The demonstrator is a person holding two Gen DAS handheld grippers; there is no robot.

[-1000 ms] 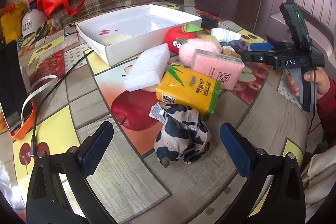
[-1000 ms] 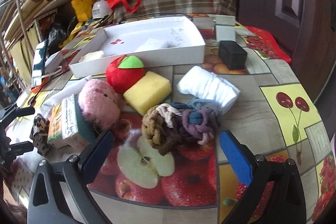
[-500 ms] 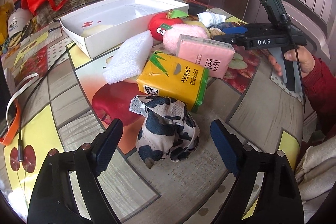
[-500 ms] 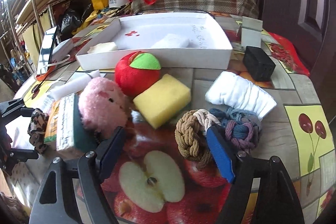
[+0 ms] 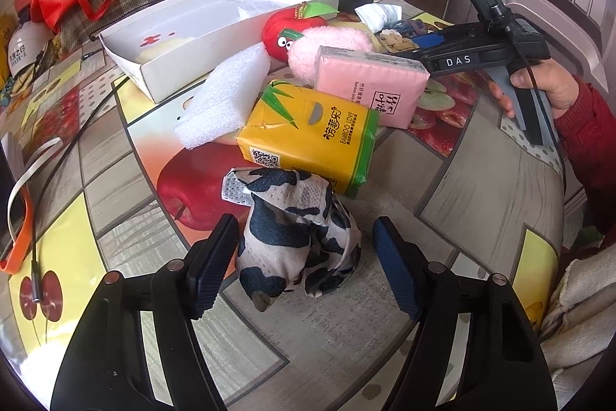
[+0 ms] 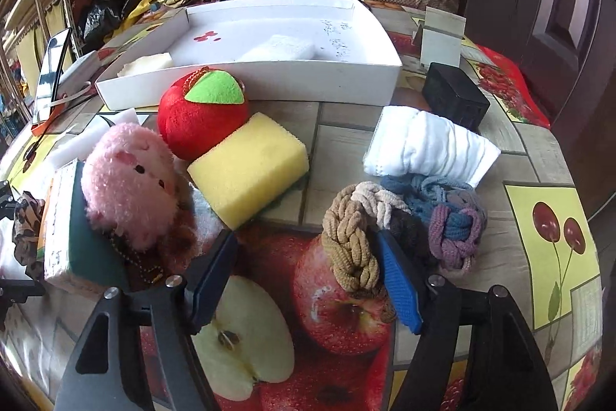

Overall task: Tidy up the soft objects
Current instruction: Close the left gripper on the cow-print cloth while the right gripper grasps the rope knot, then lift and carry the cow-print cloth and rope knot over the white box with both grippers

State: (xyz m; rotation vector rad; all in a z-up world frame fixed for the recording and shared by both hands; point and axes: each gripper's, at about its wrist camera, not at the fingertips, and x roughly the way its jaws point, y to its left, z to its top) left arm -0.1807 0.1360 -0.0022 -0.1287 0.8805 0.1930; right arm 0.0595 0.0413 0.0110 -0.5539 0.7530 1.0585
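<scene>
From the left wrist view, the left gripper (image 5: 304,257) has moved in over the last second: its jaws, spread wide, now stand on either side of the crumpled black-and-white cow-print cloth (image 5: 296,237), where a second ago they hung well short of it. The left pad is just beside the cloth; the right one shows a gap. Nothing is pinched yet. Just behind the cloth lies the yellow bamboo-print tissue pack (image 5: 312,137), with the pink tissue pack (image 5: 371,83) and the white foam block (image 5: 223,95) beyond, and the open white cardboard box (image 5: 161,79) further back on the fruit-patterned table (image 5: 481,187). The right gripper (image 5: 419,43) reaches in from the side, its jaws hidden behind the pink pack here.

From the right wrist view, that gripper has also advanced and narrowed. Its right finger now rests between the tan braided rope knot (image 6: 350,241) and the blue-purple braided rope knot (image 6: 450,214), so the jaws, half closed, bracket the tan knot without squeezing it. The yellow sponge block (image 6: 250,164), red plush apple (image 6: 202,114) and pink plush toy (image 6: 131,180) sit to the left, and the folded white towel (image 6: 427,145) lies behind.

Both hands look set to close, each on its own soft item, likely bound for the box.
</scene>
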